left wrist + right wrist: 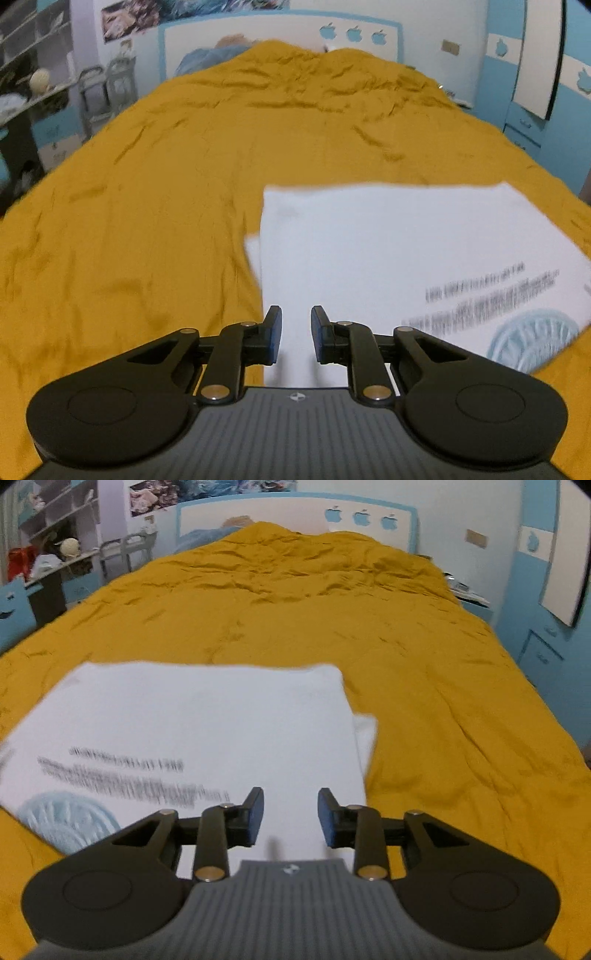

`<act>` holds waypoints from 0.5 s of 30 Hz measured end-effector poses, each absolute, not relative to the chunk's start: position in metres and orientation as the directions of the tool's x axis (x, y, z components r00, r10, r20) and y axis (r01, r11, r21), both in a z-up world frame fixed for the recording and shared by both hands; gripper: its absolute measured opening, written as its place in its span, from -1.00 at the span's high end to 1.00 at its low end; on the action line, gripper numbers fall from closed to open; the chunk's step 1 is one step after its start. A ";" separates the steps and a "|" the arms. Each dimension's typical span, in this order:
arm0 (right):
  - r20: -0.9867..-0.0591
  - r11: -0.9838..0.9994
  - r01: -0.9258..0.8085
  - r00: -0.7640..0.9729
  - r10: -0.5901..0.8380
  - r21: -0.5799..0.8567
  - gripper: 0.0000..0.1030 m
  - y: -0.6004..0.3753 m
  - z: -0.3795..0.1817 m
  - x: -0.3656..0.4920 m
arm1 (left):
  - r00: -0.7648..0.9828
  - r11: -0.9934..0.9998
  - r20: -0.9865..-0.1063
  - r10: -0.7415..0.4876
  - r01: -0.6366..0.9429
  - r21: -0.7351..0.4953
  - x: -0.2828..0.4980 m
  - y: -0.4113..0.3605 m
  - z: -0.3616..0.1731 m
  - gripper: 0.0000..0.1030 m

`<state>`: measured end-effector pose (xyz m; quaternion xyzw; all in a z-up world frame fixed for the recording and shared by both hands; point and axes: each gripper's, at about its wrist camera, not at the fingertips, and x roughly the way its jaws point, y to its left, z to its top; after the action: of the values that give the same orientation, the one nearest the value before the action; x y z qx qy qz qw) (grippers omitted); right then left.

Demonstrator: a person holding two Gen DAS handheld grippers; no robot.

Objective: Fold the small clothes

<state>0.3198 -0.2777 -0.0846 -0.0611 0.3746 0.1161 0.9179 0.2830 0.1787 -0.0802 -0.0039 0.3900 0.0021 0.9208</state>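
Note:
A white garment [388, 251] lies folded flat on the mustard bedspread [147, 184], with blurred dark lettering and a pale blue round print on top. In the left wrist view my left gripper [296, 321] hovers over the garment's near left part, its blue-padded jaws a little apart with nothing between them. In the right wrist view the same white garment [203, 723] fills the left half, a lower layer peeking out at its right edge. My right gripper [291, 805] is above its near right part, jaws apart and empty.
The mustard bedspread [424, 664] covers a wide bed with a white and blue headboard [295, 513] at the far end. Shelves and a chair [125, 550] stand far left, blue cabinets [543, 653] at the right.

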 end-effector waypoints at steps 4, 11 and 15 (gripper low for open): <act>-0.718 0.984 -0.175 0.687 0.110 -0.017 0.47 -0.291 -0.112 0.294 | 0.661 0.998 -0.750 0.019 -0.051 -0.020 0.267 0.177 -0.107 0.71; -0.732 0.994 -0.102 0.673 0.103 0.046 0.55 -0.306 -0.148 0.278 | 0.638 0.997 -0.766 0.074 -0.066 0.041 0.262 0.172 -0.144 0.72; -0.727 0.992 -0.122 0.682 0.080 -0.006 0.55 -0.297 -0.162 0.275 | 0.631 0.996 -0.772 0.073 -0.084 0.026 0.265 0.173 -0.151 0.72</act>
<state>0.2746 -0.2971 -0.1622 -0.0272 0.3946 0.0551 0.9168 0.2648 0.1734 -0.1514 -0.0064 0.4272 0.0435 0.9031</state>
